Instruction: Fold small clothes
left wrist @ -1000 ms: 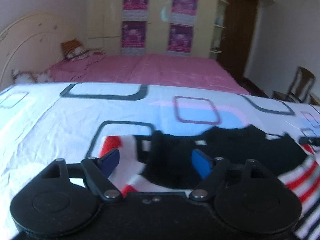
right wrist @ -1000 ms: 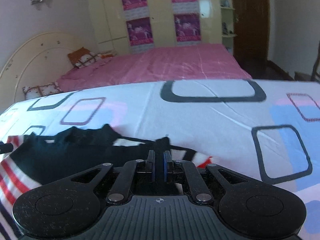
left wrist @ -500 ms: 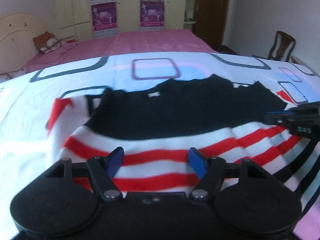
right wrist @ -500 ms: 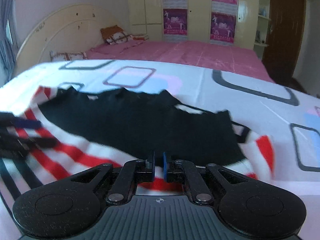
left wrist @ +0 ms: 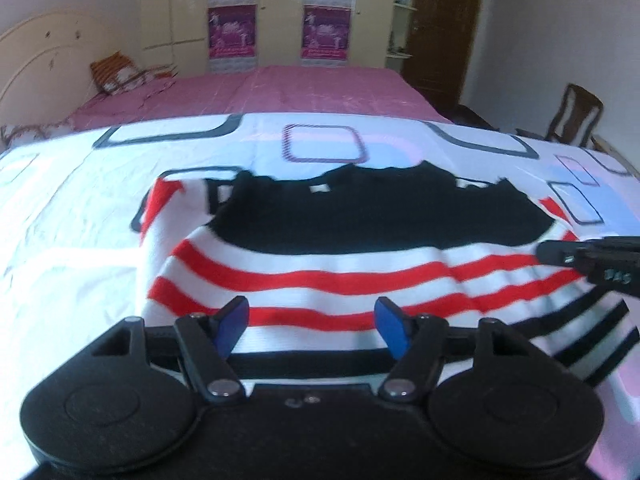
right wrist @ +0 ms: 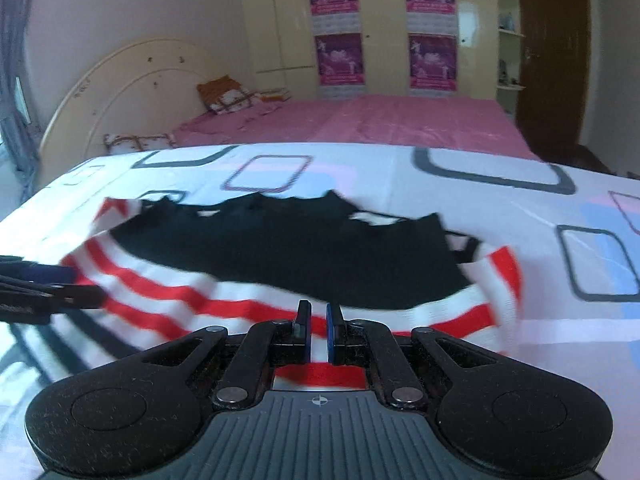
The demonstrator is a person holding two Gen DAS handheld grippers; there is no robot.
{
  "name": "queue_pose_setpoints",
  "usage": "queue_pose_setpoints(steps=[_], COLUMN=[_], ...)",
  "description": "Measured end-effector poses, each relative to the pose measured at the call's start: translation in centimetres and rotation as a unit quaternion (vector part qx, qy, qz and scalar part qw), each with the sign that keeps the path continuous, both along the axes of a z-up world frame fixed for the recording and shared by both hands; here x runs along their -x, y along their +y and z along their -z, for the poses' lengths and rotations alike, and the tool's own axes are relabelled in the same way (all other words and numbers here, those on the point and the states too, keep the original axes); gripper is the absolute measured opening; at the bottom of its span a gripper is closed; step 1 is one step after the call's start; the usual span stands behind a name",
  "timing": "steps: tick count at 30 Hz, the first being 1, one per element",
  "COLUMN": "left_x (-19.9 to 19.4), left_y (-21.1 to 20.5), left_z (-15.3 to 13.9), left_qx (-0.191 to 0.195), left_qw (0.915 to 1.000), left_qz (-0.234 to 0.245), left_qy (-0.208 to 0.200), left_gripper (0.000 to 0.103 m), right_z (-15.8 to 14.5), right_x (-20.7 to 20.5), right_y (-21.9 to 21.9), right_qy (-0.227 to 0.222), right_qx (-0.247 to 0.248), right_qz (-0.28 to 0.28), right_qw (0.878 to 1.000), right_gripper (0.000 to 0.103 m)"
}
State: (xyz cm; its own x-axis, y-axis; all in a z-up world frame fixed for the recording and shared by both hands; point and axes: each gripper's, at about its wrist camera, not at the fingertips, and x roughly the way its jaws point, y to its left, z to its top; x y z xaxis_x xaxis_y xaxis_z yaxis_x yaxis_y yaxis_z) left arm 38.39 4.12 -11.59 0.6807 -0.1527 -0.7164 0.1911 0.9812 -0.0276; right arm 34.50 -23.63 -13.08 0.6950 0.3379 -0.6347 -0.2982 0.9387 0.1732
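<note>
Since half a second ago both tools have drawn back toward the near edge of the striped garment [left wrist: 320,264], so more of its red-and-white and black-and-white bands now shows in front of them, while a second ago they sat up by the black collar end. It lies spread on a white bedsheet [left wrist: 72,216] printed with rounded rectangles, black part farthest away. The left tool [left wrist: 313,326] stands wide open with its blue pads [left wrist: 234,320] apart over the lower stripes, gripping nothing. The right tool [right wrist: 317,334] has its pads nearly together with a thin gap; red-striped cloth lies right at and under the pads, but whether any is pinched between them cannot be told. The left view alone shows the right tool reaching in from the right edge over the garment's side, and a wooden chair [left wrist: 576,118] by the wall. The right view alone shows the left tool at its left edge, blurred, and the curved headboard [right wrist: 132,96]. Beyond the sheet lies a pink bed [right wrist: 360,124] with pillows, then a wardrobe [right wrist: 380,28] bearing four magenta posters.
</note>
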Motion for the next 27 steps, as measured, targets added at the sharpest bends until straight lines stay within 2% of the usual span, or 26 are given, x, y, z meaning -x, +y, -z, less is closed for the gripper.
queue_pose_setpoints(steps=[4,7,18,27], left_x=[0.3,0.5,1.3,2.8], left_y=[-0.4,0.5,2.0,3.5], left_z=[1.2,2.0,1.9,0.8], left_qx=[-0.008,-0.009,0.003,0.015], left_qw=[0.9997,0.9995,0.9995,0.9995], left_qz=[-0.006,-0.019,-0.010,-0.005], left_qy=[0.021,0.026,0.030,0.028], left_gripper=[0.069,0.075,0.076,0.075], right_z=[1.1,1.7,1.8,0.3], right_x=[1.7,2.5,4.7,6.2], right_y=[1.7,1.0,-2.1,-2.8], right_qy=[0.009,0.002,0.044,0.045], right_qx=[0.046,0.066,0.079,0.062], right_qz=[-0.015,-0.008,0.058,0.087], right_qw=[0.999,0.998,0.994,0.993], right_gripper=[0.005,0.005,0.005,0.005])
